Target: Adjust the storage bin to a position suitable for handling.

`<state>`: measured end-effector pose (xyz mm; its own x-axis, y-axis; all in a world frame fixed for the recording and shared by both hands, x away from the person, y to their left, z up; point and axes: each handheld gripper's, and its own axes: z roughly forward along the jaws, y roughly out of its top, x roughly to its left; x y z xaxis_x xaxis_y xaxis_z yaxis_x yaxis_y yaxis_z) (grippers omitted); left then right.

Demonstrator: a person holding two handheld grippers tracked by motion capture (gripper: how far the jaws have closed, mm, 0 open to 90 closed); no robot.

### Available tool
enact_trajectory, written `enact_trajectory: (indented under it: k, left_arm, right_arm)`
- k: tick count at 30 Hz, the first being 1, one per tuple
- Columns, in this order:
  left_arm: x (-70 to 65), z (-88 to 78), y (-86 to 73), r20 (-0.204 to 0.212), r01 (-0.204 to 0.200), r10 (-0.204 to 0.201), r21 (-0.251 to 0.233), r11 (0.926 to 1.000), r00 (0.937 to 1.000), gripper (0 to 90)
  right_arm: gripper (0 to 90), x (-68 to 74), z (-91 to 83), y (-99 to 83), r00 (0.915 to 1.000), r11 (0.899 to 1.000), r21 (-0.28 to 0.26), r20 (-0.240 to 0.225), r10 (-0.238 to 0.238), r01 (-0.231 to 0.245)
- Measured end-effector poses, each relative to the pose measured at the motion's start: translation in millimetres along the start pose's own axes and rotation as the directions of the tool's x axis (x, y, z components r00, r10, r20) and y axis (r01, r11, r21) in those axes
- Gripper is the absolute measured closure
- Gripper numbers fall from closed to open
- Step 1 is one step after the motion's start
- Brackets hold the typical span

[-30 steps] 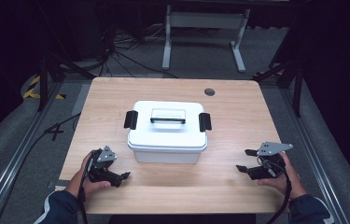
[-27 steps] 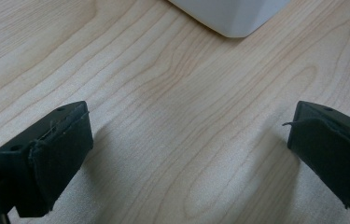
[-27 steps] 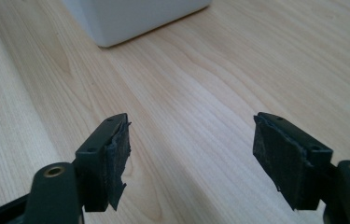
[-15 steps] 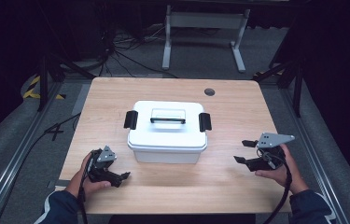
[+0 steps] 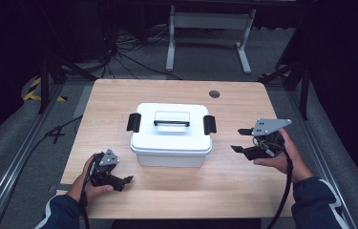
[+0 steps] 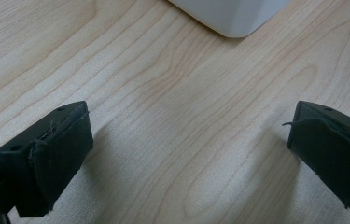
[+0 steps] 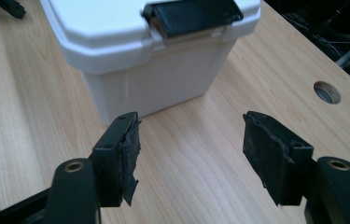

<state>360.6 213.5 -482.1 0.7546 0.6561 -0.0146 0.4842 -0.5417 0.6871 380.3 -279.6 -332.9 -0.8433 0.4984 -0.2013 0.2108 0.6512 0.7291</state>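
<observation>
**benchwatcher:** Dark room, cables and a grey metal stand on the floor behind, and a pale wooden counter (image 5: pixel 119 100) with one round cable hole (image 5: pixel 214 94) near the far edge. How much has actually been done here?

**latch_fan:** Not much, judging by how things lie. The white plastic storage box (image 5: pixel 171 143) is sat at the middle of the counter with its lid on, the clear carry handle (image 5: pixel 172 118) folded flat on top. Both black side latches are seen clipped down, the left latch (image 5: pixel 133 122) and the right latch (image 7: pixel 192 14), so nothing looks opened yet.

**benchwatcher:** And the grippers?

**latch_fan:** The left gripper (image 5: pixel 121 181) is kept low on the counter near the box's front left corner, jaws spread wide, nothing between them. The right gripper (image 5: pixel 242 140) is held raised beside the box's right end, pointed at that latch; its jaws have just been closing a bit but are parted with only bare wood between them. Nothing is touched.

**benchwatcher:** So everything's left?

**latch_fan:** Pretty much: latches to be released, lid to be lifted, I'd guess.
</observation>
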Motion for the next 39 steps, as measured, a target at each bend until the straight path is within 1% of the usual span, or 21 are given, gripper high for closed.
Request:
enact_trajectory:
  k: [4, 11, 12, 13, 14, 16, 17, 18, 20, 22, 24, 25, 27, 28, 29, 31, 32, 34, 35, 38, 39]
  left_arm:
    - [0.0, 0.0, 0.0, 0.0, 0.0, 0.0, 0.0, 1.0, 1.0, 0.6]
    - [0.0, 0.0, 0.0, 0.0, 0.0, 0.0, 0.0, 1.0, 1.0, 0.6]
    - [-0.1, 0.0, 0.0, 0.0, 0.0, 0.0, 0.0, 1.0, 1.0, 0.6]
    - [-0.1, 0.0, 0.0, 0.0, 0.0, 0.0, 0.0, 1.0, 1.0, 0.6]
    - [-0.1, 0.0, 0.0, 0.0, 0.0, 0.0, 0.0, 1.0, 1.0, 0.6]
    - [0.0, 0.0, 0.0, 0.0, 0.0, 0.0, 0.0, 1.0, 1.0, 0.6]
    - [0.0, 0.0, 0.0, 0.0, 0.0, 0.0, 0.0, 1.0, 1.0, 0.6]
    - [0.0, 0.0, 0.0, 0.0, 0.0, 0.0, 0.0, 1.0, 1.0, 0.6]
    - [0.0, 0.0, 0.0, 0.0, 0.0, 0.0, 0.0, 1.0, 1.0, 0.6]
    - [0.0, 0.0, 0.0, 0.0, 0.0, 0.0, 0.0, 1.0, 1.0, 0.6]
    - [0.0, 0.0, 0.0, 0.0, 0.0, 0.0, 0.0, 1.0, 1.0, 0.6]
    - [0.0, 0.0, 0.0, 0.0, 0.0, 0.0, 0.0, 1.0, 1.0, 0.6]
    - [0.1, 0.0, -0.1, 0.0, -0.001, 0.001, 0.0, 1.0, 1.0, 0.6]
    - [0.1, 0.0, -0.1, 0.0, -0.001, 0.001, 0.0, 1.0, 1.0, 0.6]
    - [0.1, 0.0, 0.0, 0.0, 0.0, 0.0, 0.0, 1.0, 1.0, 0.6]
    - [0.0, 0.0, 0.0, 0.0, 0.0, 0.0, 0.001, 1.0, 1.0, 0.6]
    - [0.1, 0.0, -0.1, 0.0, -0.001, 0.001, 0.0, 1.0, 1.0, 0.6]
    - [0.0, 0.0, 0.0, 0.0, 0.0, 0.0, 0.0, 1.0, 1.0, 0.6]
    - [0.0, 0.0, -0.1, 0.0, 0.0, 0.0, 0.0, 1.0, 1.0, 0.6]
    - [0.1, 0.0, -0.1, 0.0, -0.001, 0.001, 0.0, 1.0, 1.0, 0.6]
    - [0.0, 0.0, -0.1, 0.0, 0.0, 0.0, -0.001, 1.0, 1.0, 0.6]
  right_arm:
    - [36.8, -1.1, 1.2, 12.6, 0.9996, 1.0, 0.004, -0.001, -0.028, 0.028]
    - [38.8, -1.4, 5.7, 35.2, 0.9973, 0.997, 0.007, -0.023, -0.07, 0.07]
    - [40.2, -1.5, 7.5, 40.0, 0.9964, 0.997, 0.009, -0.033, -0.078, 0.079]
    - [40.2, -1.5, 7.5, 40.0, 0.9964, 0.997, 0.009, -0.033, -0.078, 0.079]
    - [41.1, -1.8, 9.4, 44.1, 0.9953, 0.996, 0.014, -0.036, -0.09, 0.09]
    - [43.2, -3.8, 14.4, 54.7, 0.9939, 0.995, 0.021, -0.052, -0.097, 0.098]
    - [43.2, -3.8, 14.4, 54.7, 0.9939, 0.995, 0.021, -0.052, -0.097, 0.098]
    - [45.9, -3.8, 17.1, 62.2, 0.9927, 0.994, 0.021, -0.056, -0.107, 0.108]
    - [45.9, -3.9, 17.8, 64.9, 0.9918, 0.993, 0.023, -0.06, -0.113, 0.114]
    - [47.6, -2.0, 23.3, 76.3, 0.9887, 0.991, 0.028, -0.071, -0.132, 0.134]
    - [48.2, -0.2, 26.7, 82.3, 0.9858, 0.988, 0.033, -0.082, -0.147, 0.15]
    - [48.3, 0.9, 28.9, 85.8, 0.985, 0.987, 0.04, -0.076, -0.155, 0.158]
    - [50.8, 3.3, 32.9, 92.7, 0.9811, 0.983, 0.048, -0.086, -0.173, 0.178]
    - [50.8, 3.3, 32.9, 92.7, 0.9811, 0.983, 0.048, -0.086, -0.173, 0.178]
    - [51.8, 5.1, 37.1, 100.3, 0.9766, 0.979, 0.051, -0.094, -0.194, 0.199]
    - [52.0, 5.8, 38.5, 102.8, 0.9756, 0.978, 0.052, -0.097, -0.197, 0.203]
    - [52.4, 7.9, 42.0, 110.2, 0.9718, 0.974, 0.058, -0.106, -0.211, 0.217]
    - [52.4, 8.8, 43.2, 112.6, 0.9712, 0.974, 0.06, -0.106, -0.213, 0.22]
    - [53.1, 11.1, 46.1, 119.2, 0.9661, 0.97, 0.055, -0.118, -0.229, 0.237]
    - [53.2, 13.2, 48.9, 123.6, 0.9648, 0.968, 0.061, -0.12, -0.234, 0.242]
    - [53.2, 14.7, 51.1, 126.5, 0.9617, 0.965, 0.064, -0.124, -0.245, 0.254]
